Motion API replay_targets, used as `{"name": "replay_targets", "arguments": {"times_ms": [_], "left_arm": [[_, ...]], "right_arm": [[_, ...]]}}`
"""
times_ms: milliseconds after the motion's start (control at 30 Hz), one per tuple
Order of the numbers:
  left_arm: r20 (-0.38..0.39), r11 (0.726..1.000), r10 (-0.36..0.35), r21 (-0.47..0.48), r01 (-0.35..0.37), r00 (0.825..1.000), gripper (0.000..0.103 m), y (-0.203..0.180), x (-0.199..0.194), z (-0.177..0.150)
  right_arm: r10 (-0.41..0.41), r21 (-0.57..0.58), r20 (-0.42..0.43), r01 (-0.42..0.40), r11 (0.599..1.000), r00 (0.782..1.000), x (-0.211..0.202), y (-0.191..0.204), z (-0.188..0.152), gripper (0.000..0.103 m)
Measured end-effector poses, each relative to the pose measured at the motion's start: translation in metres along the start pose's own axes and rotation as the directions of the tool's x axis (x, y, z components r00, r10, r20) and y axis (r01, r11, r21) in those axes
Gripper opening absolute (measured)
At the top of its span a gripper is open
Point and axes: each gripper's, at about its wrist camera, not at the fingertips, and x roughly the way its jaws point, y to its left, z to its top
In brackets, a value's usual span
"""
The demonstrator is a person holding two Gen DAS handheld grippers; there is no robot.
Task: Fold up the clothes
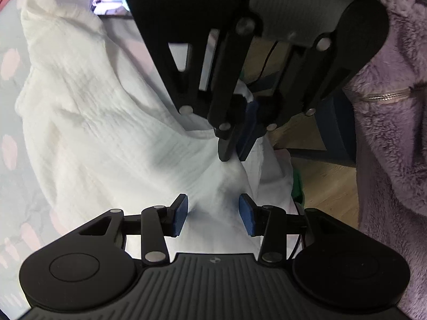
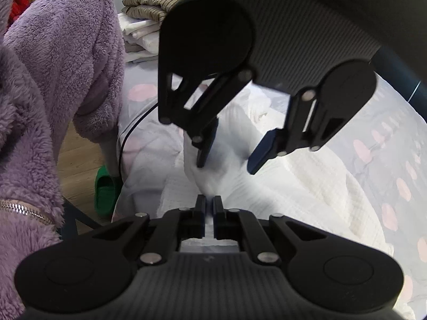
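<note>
A white textured garment point(image 1: 93, 122) lies spread on the bed. My left gripper point(image 1: 213, 213) is open, its blue pads either side of a raised ridge of the cloth. My right gripper point(image 1: 234, 149) faces it from above, shut on a pinch of the same white garment. In the right wrist view my right gripper point(image 2: 209, 202) is shut on the white garment point(image 2: 280, 184), and the left gripper point(image 2: 226, 165) hangs open just beyond, over the same fold.
The bedsheet point(image 2: 387, 138), pale with pink spots, lies under the garment. A stack of folded clothes point(image 2: 144, 26) sits at the far side. The person's purple fleece sleeve point(image 2: 66, 53) is at left. A green slipper point(image 2: 105, 189) lies on the wooden floor. A black cable point(image 2: 133, 128) runs along the bed edge.
</note>
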Motion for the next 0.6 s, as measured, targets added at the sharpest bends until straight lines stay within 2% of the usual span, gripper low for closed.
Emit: {"name": "replay_targets", "arguments": {"times_ms": [167, 267, 367, 467, 600], "left_arm": [[0.004, 0.999, 0.004, -0.053, -0.004, 1.000, 0.020, 0.001, 0.010, -0.006], [0.036, 0.993, 0.021, -0.113, -0.017, 0.999, 0.015, -0.002, 0.008, -0.015], [0.081, 0.978, 0.056, -0.206, -0.038, 0.995, 0.013, -0.004, 0.005, -0.028], [0.108, 0.935, 0.108, -0.349, -0.064, 0.988, 0.013, -0.003, 0.005, -0.049], [0.113, 0.868, 0.189, -0.484, -0.112, 0.975, 0.010, -0.010, 0.008, -0.082]], "right_arm": [[-0.011, -0.006, 0.003, 0.011, 1.000, 1.000, -0.001, -0.001, 0.001, 0.006], [-0.024, 0.006, 0.008, 0.024, 1.000, 1.000, -0.003, -0.001, 0.000, 0.006], [-0.039, 0.027, 0.015, 0.038, 0.999, 0.999, -0.005, -0.004, -0.001, 0.006], [-0.051, 0.064, 0.032, 0.048, 0.997, 0.998, -0.007, -0.010, 0.000, 0.010], [-0.076, 0.106, 0.040, 0.071, 0.992, 0.996, -0.013, -0.015, -0.001, 0.012]]}}
